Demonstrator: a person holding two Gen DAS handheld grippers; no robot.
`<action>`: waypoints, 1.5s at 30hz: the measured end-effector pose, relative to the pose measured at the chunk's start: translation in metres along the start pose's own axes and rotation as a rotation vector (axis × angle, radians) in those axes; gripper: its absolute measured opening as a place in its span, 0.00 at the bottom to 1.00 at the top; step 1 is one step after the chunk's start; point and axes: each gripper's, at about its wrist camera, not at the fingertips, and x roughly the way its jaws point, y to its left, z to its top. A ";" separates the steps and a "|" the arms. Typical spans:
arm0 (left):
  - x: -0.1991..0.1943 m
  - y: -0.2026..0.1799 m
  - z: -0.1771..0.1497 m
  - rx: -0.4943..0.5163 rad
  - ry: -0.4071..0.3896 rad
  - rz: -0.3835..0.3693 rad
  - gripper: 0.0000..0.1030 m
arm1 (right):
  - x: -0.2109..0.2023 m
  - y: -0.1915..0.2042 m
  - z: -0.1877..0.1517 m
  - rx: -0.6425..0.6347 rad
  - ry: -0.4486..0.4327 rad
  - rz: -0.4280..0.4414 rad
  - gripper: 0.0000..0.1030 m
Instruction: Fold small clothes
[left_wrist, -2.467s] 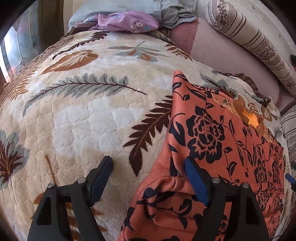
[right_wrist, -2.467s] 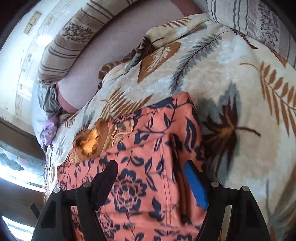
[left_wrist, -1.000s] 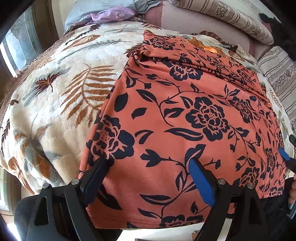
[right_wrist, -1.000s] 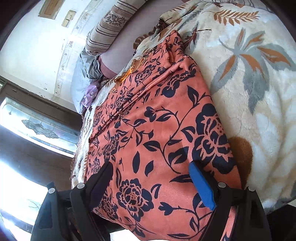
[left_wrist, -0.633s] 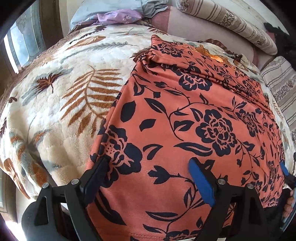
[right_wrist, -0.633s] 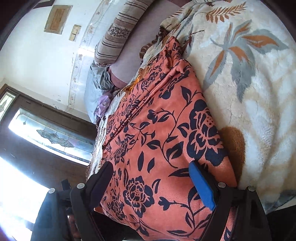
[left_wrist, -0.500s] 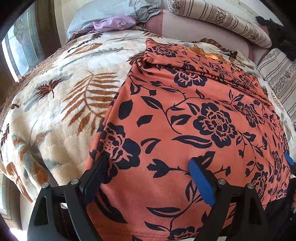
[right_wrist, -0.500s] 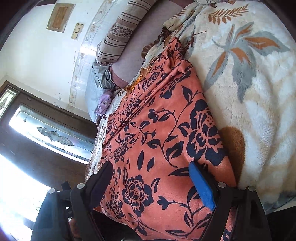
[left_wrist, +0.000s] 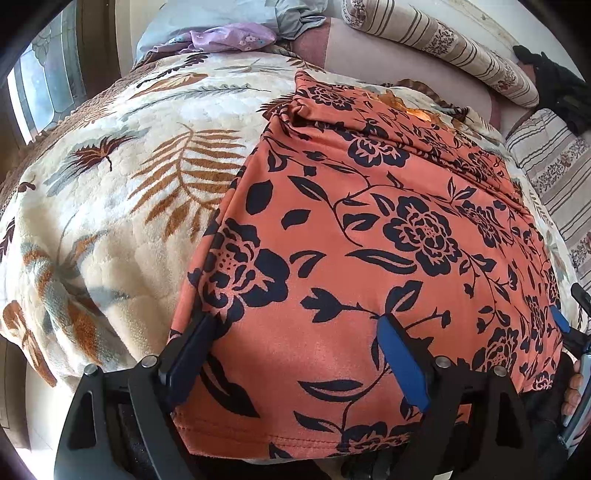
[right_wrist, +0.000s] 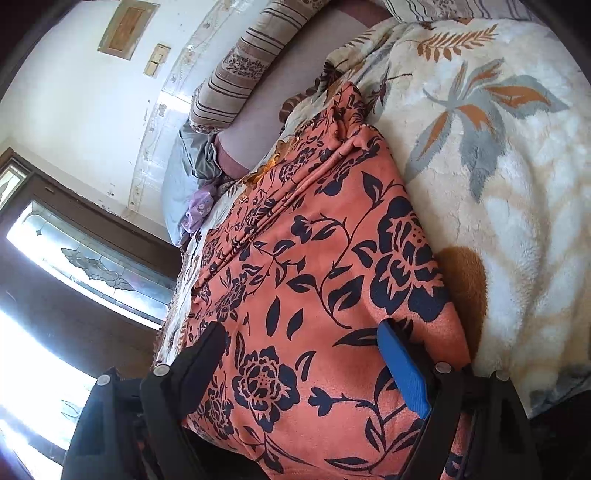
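An orange garment (left_wrist: 369, 229) with a dark floral print lies spread flat on the leaf-patterned fleece blanket (left_wrist: 122, 192); its near hem hangs over the bed's front edge. My left gripper (left_wrist: 295, 343) hovers open over the hem's left part, its jaws wide and pressing on nothing. In the right wrist view the same garment (right_wrist: 314, 277) runs away from me, and my right gripper (right_wrist: 303, 354) stands open over its near right corner. One blue pad (left_wrist: 559, 319) of the right gripper and a person's hand (left_wrist: 570, 395) show at the left view's right edge.
Striped bolster pillows (left_wrist: 443, 40) line the head of the bed. A heap of grey and lilac clothes (left_wrist: 229, 37) lies at the far left corner. A window (right_wrist: 92, 258) is on the left side. A dark object (left_wrist: 554, 85) rests on the far right pillow.
Both grippers have drawn back from the garment's far, bunched part to its near hem, and the garment now lies spread out. Over the last second only small shifts of view.
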 end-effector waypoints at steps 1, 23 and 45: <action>-0.001 0.000 0.000 0.001 0.007 0.003 0.87 | 0.001 0.004 0.001 -0.006 0.018 -0.026 0.84; -0.013 0.033 0.001 -0.137 0.035 -0.141 0.88 | -0.016 0.010 0.026 -0.025 0.227 -0.236 0.84; -0.012 0.049 -0.008 -0.181 0.091 -0.113 0.67 | -0.025 -0.023 0.002 0.061 0.301 -0.147 0.46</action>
